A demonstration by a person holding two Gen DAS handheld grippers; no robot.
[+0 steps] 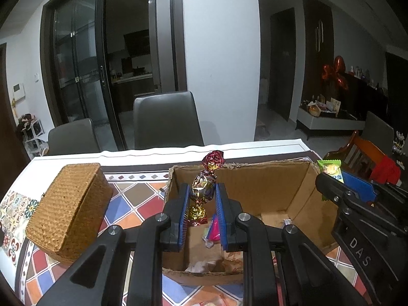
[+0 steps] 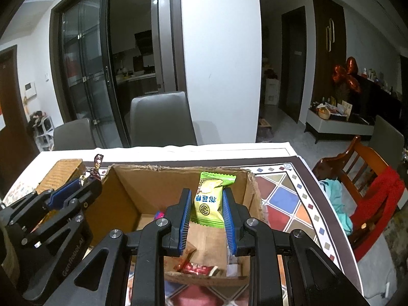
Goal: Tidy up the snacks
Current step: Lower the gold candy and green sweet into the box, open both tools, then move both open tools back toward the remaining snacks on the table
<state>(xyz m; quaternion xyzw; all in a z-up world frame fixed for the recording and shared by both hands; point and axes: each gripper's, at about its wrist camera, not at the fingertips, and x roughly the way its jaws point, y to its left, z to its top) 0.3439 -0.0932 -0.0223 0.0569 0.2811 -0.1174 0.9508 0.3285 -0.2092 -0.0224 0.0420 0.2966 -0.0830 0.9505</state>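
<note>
1. Left gripper [image 1: 202, 199]: its blue ribbed pads are closed on a foil-wrapped candy [image 1: 204, 187], held upright above the cardboard box [image 1: 257, 186], a position that suits dropping it straight in.
2. Right gripper [image 2: 207, 201]: its pads are closed on the flat sides of a green snack packet [image 2: 209, 199], also poised over the box interior.
3. Foil-wrapped candy: crinkled, reflective wrapper in red, gold and purple, twisted at both ends; the gripper pinches the bulged middle, probably because the thin twisted ends would slip.
4. Green snack packet: smooth, glossy pillow pack with crimped top edge and printed characters.
5. Cardboard box: open-topped, matte brown, with rough torn rims; a few wrapped snacks already lie on its floor.
6. Woven basket [image 1: 68, 206]: tan, tightly plaited, rectangular, left of the box on the patterned tablecloth [image 1: 132, 204].
</note>
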